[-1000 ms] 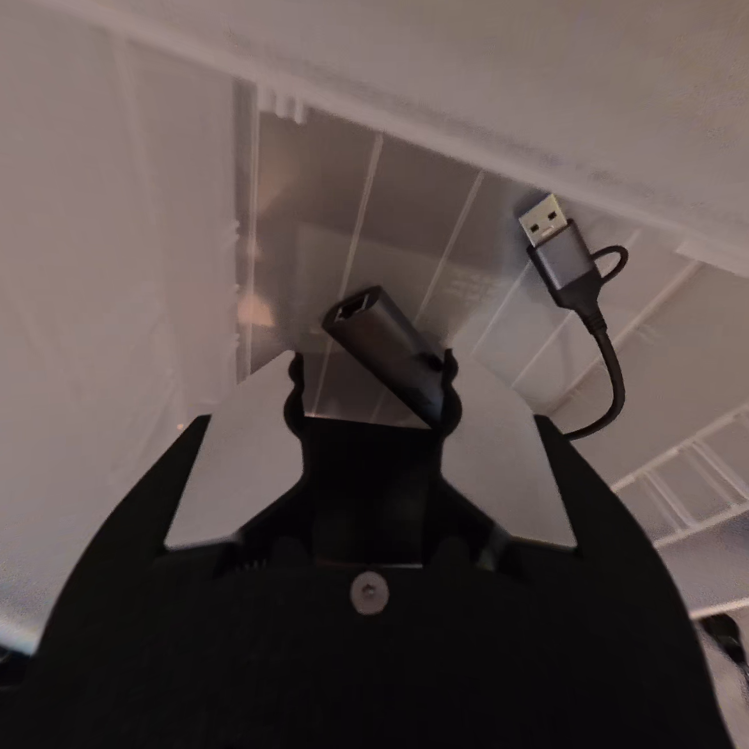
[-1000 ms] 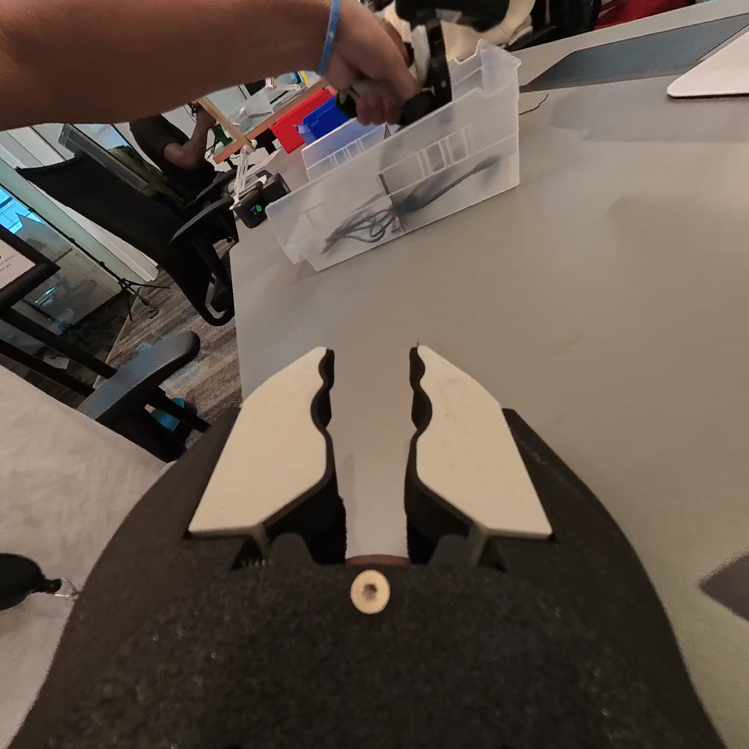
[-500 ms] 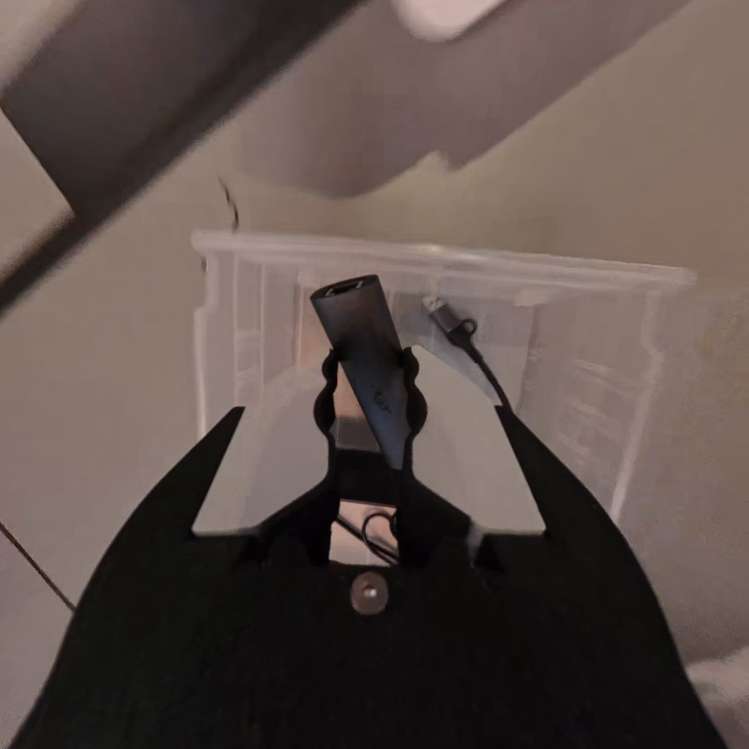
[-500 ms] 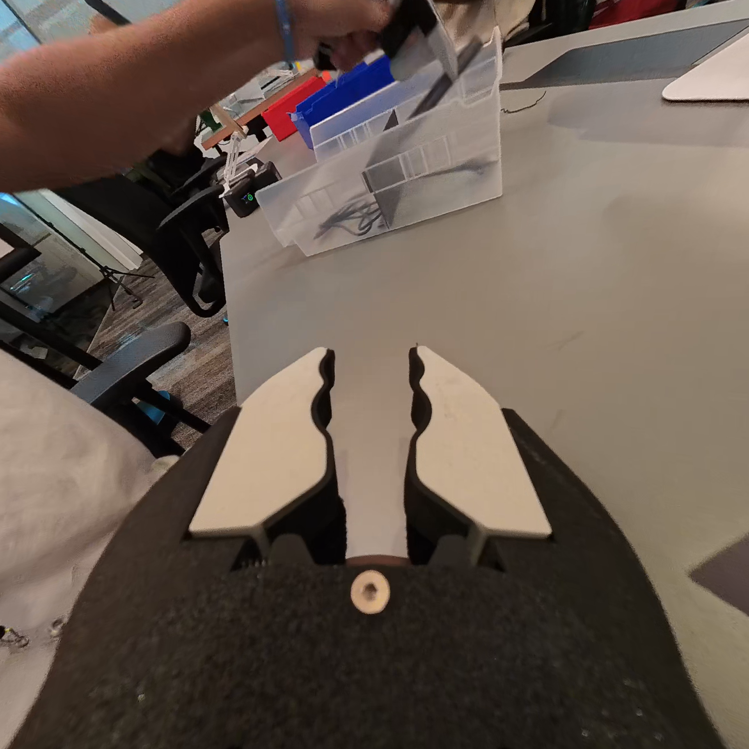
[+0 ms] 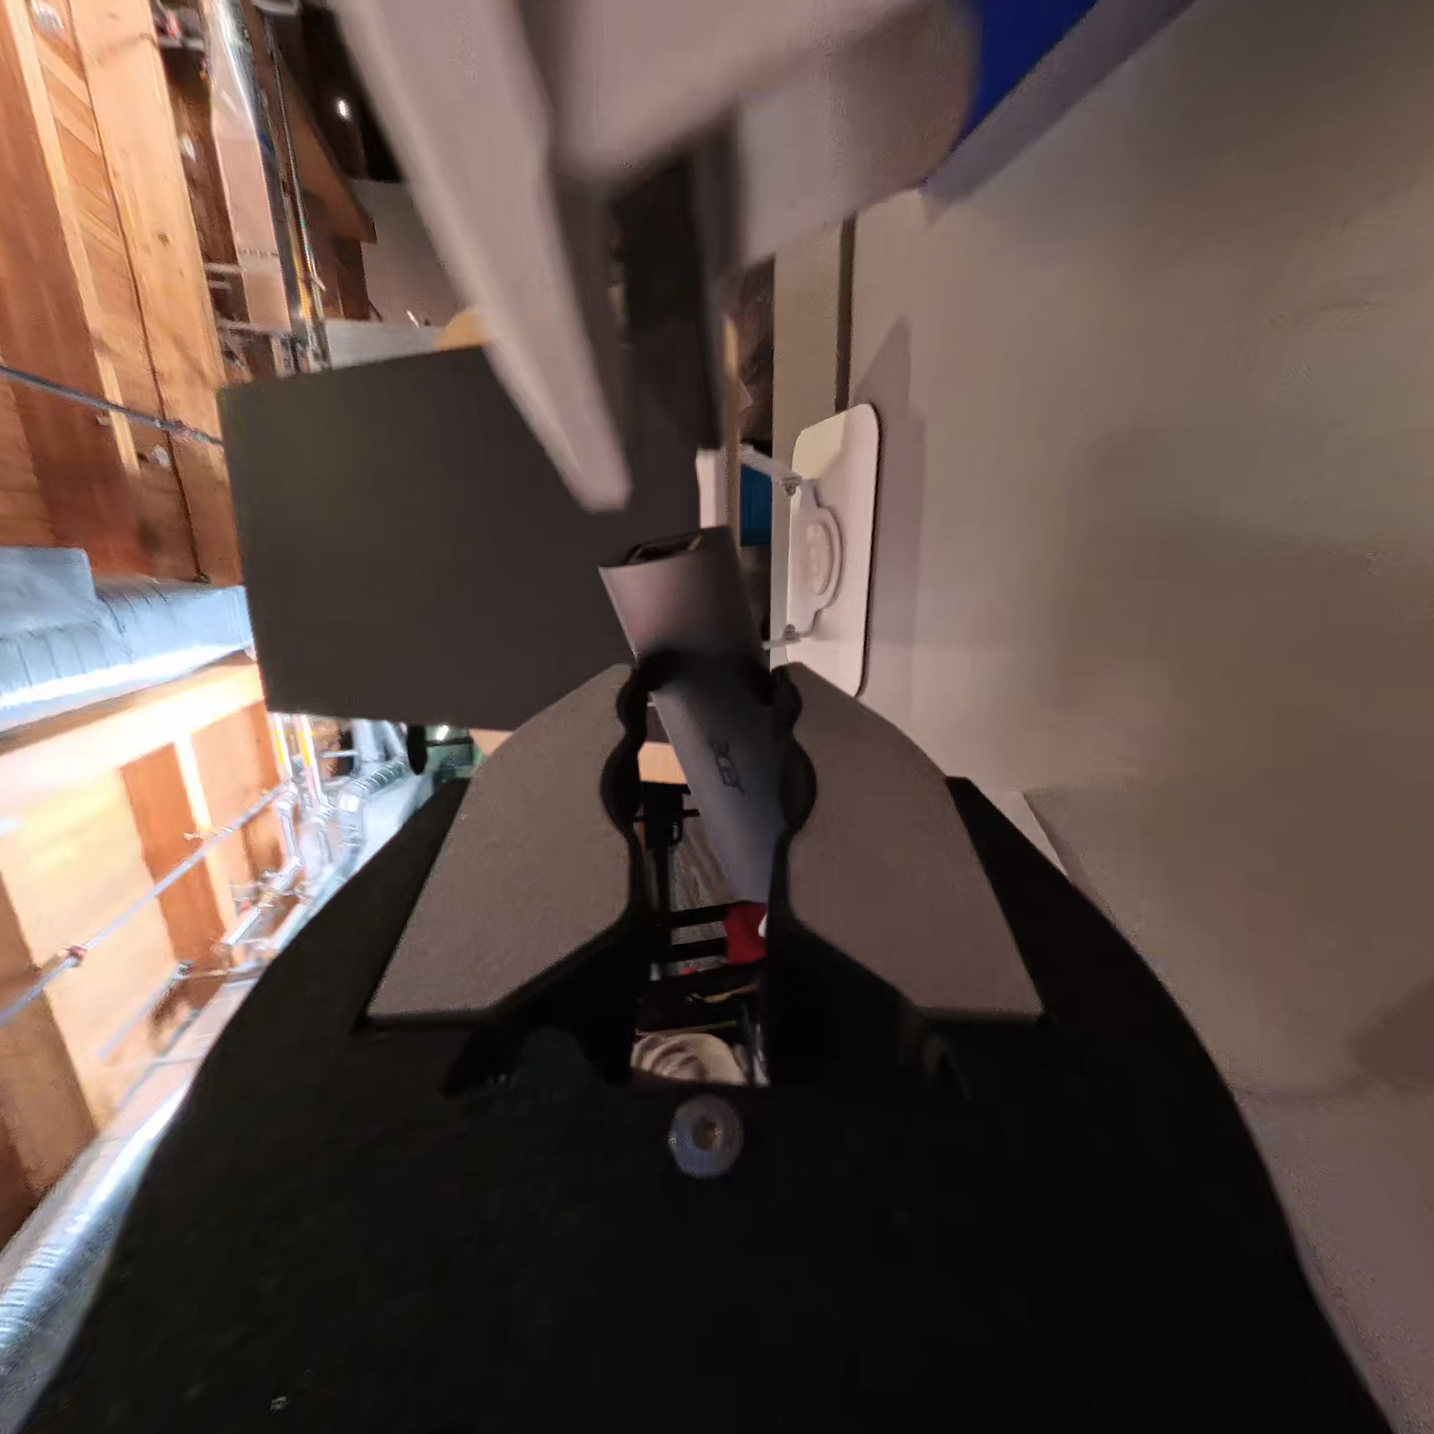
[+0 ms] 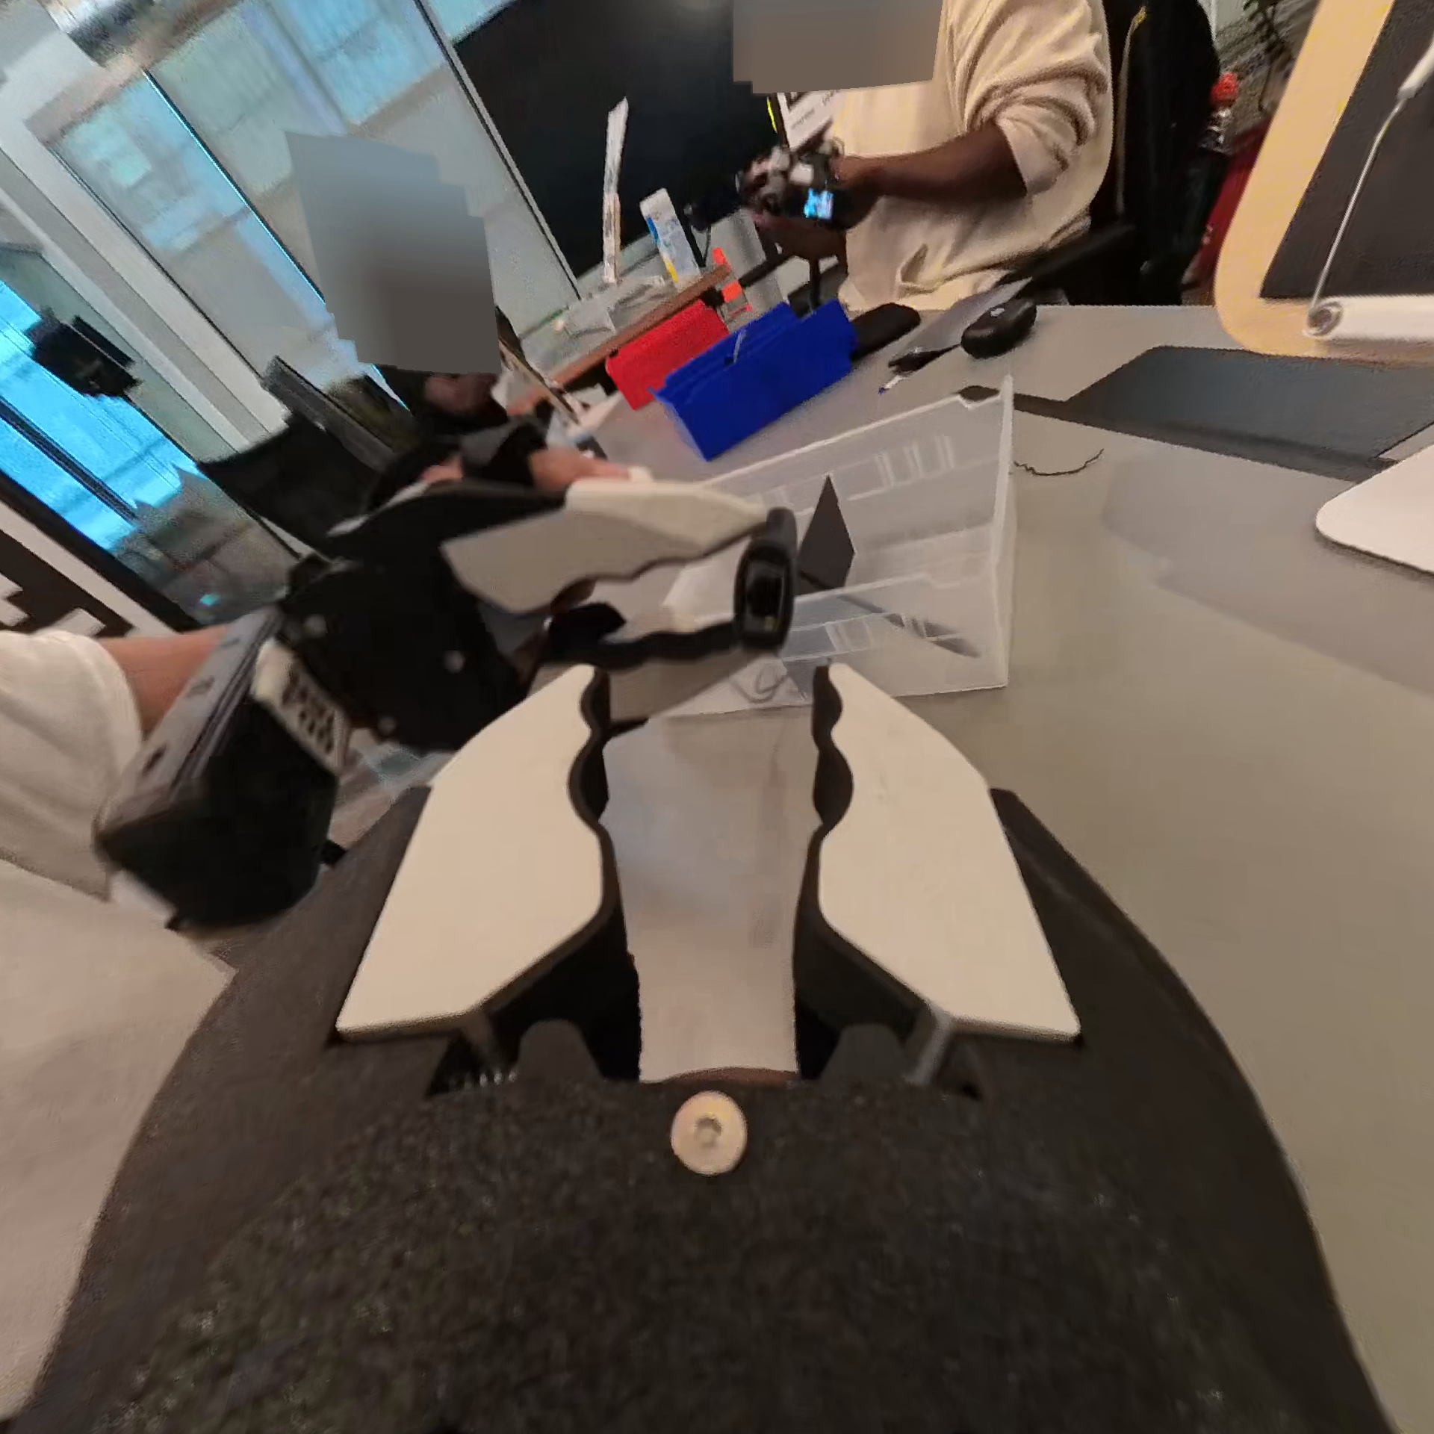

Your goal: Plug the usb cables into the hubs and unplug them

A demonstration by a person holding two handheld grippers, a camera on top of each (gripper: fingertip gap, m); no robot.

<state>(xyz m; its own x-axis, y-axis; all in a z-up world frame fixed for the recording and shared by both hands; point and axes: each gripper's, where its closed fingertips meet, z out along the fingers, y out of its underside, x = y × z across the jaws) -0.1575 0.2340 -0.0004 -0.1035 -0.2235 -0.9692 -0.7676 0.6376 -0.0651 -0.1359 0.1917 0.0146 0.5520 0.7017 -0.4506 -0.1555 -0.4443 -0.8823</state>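
Observation:
My left gripper (image 5: 706, 691) is shut on a grey metal hub (image 5: 683, 613), which sticks out past the fingertips with its port end forward. This view is turned on its side. In the right wrist view the left gripper (image 6: 756, 578) holds the hub (image 6: 764, 597) in the air just above and ahead of my right gripper (image 6: 708, 698), port end facing the camera. My right gripper is open and empty above the grey table (image 6: 1164, 776). The hub's cable and plug are hidden.
A clear plastic bin (image 6: 947, 543) with dark cables stands on the table behind the hub. Blue (image 6: 760, 380) and red (image 6: 667, 357) bins and a black mouse (image 6: 997, 326) lie farther back. A white monitor base (image 6: 1381, 512) is at right. A person sits behind.
My left gripper has lifted the hub out of the clear bin, turned sideways and swung it in front of my right gripper. My right gripper has tilted up and opened a little wider.

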